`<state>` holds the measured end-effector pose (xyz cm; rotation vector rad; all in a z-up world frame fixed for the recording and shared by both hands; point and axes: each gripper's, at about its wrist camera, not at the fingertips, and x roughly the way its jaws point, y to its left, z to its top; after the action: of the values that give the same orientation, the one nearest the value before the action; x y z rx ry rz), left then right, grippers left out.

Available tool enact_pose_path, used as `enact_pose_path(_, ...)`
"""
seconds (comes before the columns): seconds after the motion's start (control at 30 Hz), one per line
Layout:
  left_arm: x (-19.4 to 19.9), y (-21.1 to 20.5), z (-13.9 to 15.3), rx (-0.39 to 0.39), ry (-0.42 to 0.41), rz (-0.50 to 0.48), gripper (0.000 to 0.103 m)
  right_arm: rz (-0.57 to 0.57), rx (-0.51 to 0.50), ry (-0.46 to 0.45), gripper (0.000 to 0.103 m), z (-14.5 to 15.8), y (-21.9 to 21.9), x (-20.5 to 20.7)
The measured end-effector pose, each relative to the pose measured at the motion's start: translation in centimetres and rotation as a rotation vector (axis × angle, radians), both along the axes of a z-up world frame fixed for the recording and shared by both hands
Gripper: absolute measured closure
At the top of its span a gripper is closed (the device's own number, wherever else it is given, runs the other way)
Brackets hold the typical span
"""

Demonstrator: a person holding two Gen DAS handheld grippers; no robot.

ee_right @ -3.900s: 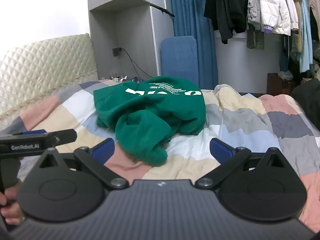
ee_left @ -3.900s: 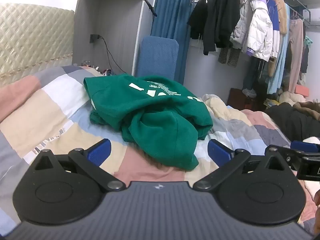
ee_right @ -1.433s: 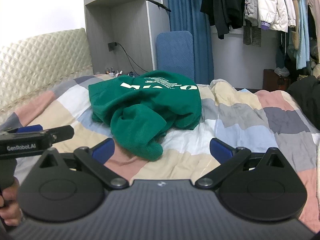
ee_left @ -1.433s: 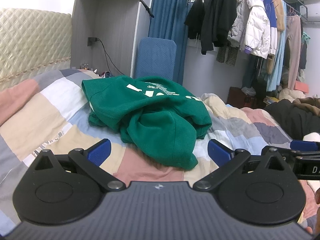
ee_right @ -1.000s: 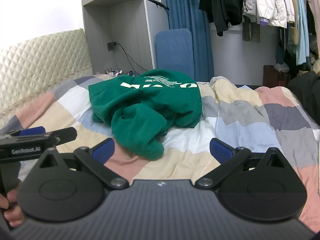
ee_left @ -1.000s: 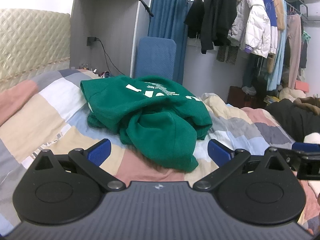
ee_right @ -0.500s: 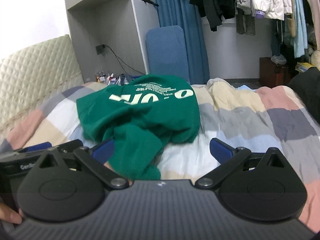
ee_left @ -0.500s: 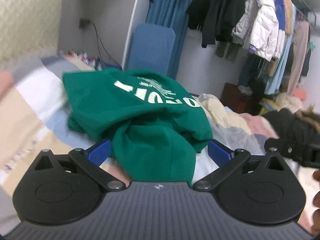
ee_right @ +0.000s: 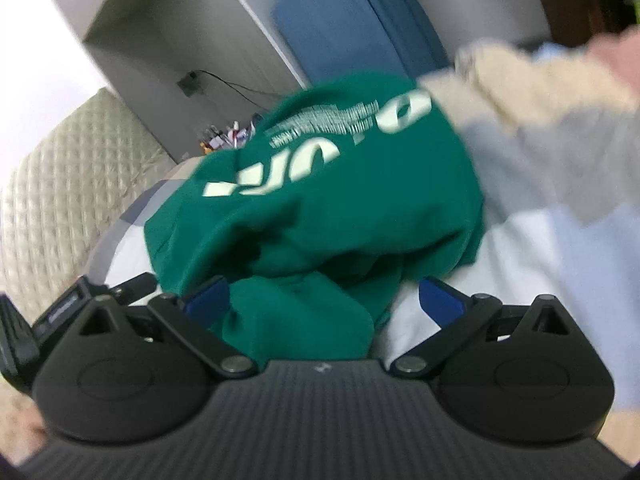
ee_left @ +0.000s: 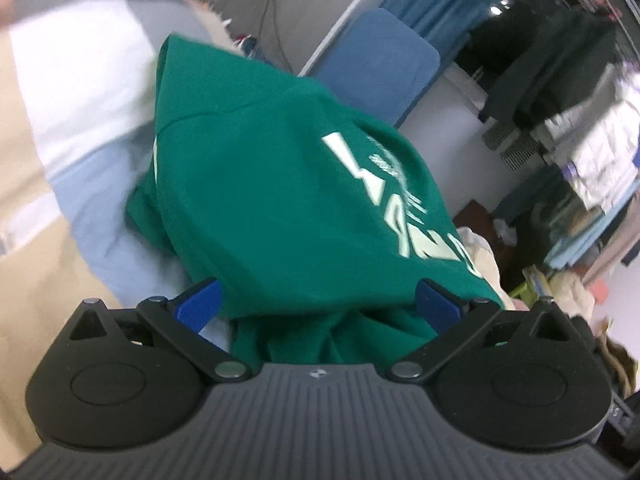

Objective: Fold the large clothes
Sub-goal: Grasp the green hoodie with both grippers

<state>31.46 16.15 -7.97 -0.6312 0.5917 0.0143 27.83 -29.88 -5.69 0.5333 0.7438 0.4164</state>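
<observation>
Two blue-tipped fingers of my left gripper (ee_left: 318,300) stand spread wide in the left wrist view, and the green sweatshirt (ee_left: 288,200) bulges into the gap between them; I see no pinch on the cloth, so that claw is open. The sweatshirt lies in a crumpled heap on the patchwork quilt (ee_left: 68,128), its white lettering facing up on the side toward the hanging clothes (ee_left: 576,120). Behind the sweatshirt a blue padded board (ee_left: 380,64) leans against the wall, and a dark cable (ee_left: 276,12) runs down the grey surface beside it. This view is tilted and blurred. From the right wrist view, my right gripper (ee_right: 324,300) is also spread open, with a rumpled fold of the sweatshirt (ee_right: 320,208) lying between its fingers and reaching almost to the gripper body; whether the pads touch the cloth I cannot tell. Left of the sweatshirt I see the black body of the left gripper (ee_right: 72,300) low over the quilt (ee_right: 540,208), with the quilted headboard (ee_right: 68,184) beyond it and a grey cabinet (ee_right: 200,20) behind the sweatshirt.
</observation>
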Motion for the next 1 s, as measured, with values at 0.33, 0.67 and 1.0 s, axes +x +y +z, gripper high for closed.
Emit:
enact_pose_path(0.33, 5.4, 2.3, -4.8, -0.094, -0.062, 0.024, 0.001, 0.036, 0.181, -0.079, 0.003, -4.0, 0.7, 6.5)
enact_pose_path(0.67, 8.2, 2.5, -3.2, -0.19, -0.024, 0.091, 0.073, 0.033, 0.145, -0.07, 0.078, -3.8, 1.4, 10.5)
enact_pose_path(1.0, 2.5, 0.4, 4.6, -0.14, -0.165, 0.023, 0.096, 0.139, 0.05, -0.284, 0.094, 1.8, 0.2, 7.4)
